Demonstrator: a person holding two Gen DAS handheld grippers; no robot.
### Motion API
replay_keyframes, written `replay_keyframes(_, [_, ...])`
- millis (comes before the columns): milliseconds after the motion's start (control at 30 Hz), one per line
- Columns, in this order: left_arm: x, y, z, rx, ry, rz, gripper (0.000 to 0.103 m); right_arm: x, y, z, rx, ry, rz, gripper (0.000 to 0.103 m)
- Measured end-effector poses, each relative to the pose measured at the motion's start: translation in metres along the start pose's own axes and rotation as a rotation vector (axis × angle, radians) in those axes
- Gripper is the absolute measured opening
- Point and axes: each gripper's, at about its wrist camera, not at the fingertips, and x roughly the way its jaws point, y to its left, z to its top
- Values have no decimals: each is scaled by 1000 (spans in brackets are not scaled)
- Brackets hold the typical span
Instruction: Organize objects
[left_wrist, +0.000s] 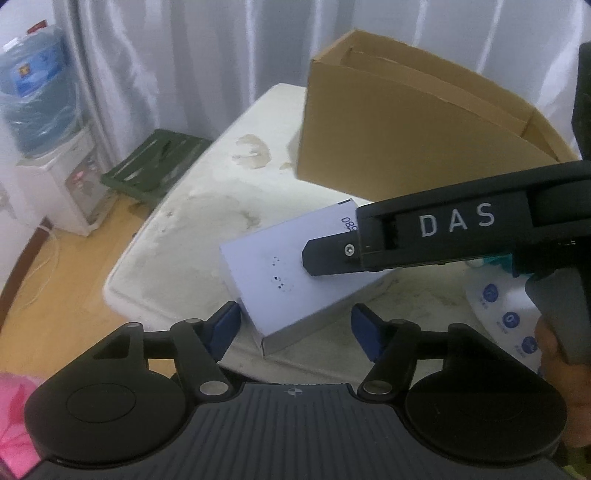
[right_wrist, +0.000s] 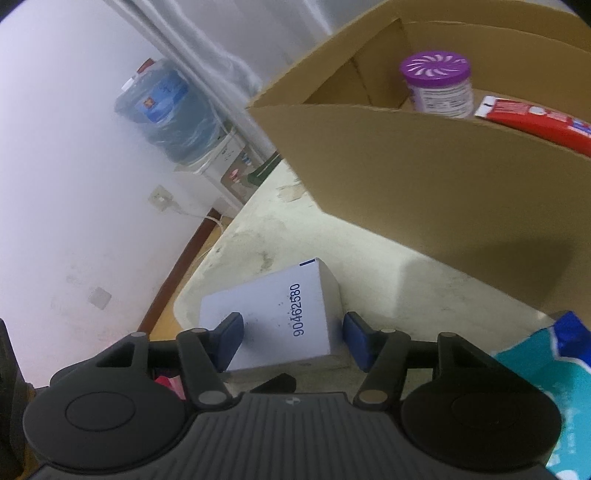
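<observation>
A white box (left_wrist: 280, 273) with a printed number (right_wrist: 299, 310) lies flat near the corner of the stained white table (left_wrist: 207, 221). My left gripper (left_wrist: 295, 326) reaches over its near end. The blue left pad is at the box's corner and the right pad stands clear of it. My right gripper (right_wrist: 291, 338) hovers over the same box, its left pad above the top face and its right pad beside the edge. Its black finger (left_wrist: 328, 254) crosses the box top in the left wrist view. An open cardboard box (right_wrist: 424, 166) stands behind.
In the cardboard box are a purple-lidded jar (right_wrist: 437, 85) and a red tube (right_wrist: 532, 118). A teal packet (right_wrist: 546, 373) and a white pouch (left_wrist: 506, 317) lie to the right. A water dispenser (left_wrist: 55, 177) and a green crate (left_wrist: 155, 170) stand on the floor beyond the table edge.
</observation>
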Motion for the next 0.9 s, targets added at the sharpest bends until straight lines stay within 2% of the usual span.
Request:
replay_keyframes(167, [-8,7,-6,-43,12,6,66,6,9,1,-39,-5,18,64])
replay_keyframes(333, [-5,5,-7,-21,21,9,68,4,10,-1,-50,-15,10,63])
replay_keyframes(433, [-3,6,-6,-33,29,-11,77,0,8,-2,-31,-31,-7,63])
replay_keyframes(500, [-3,7,-5,-36,31,-19,79,-1,5,-3,-14,-29,1,63])
replay_keyframes(767, [-5,5,-7,-35,33,-1,73,0,4,-6,19,-19,21,64])
replay_keyframes(900, [-10,11,-13,-74,36,-36,73,-3,8,-13,6,-16,18,64])
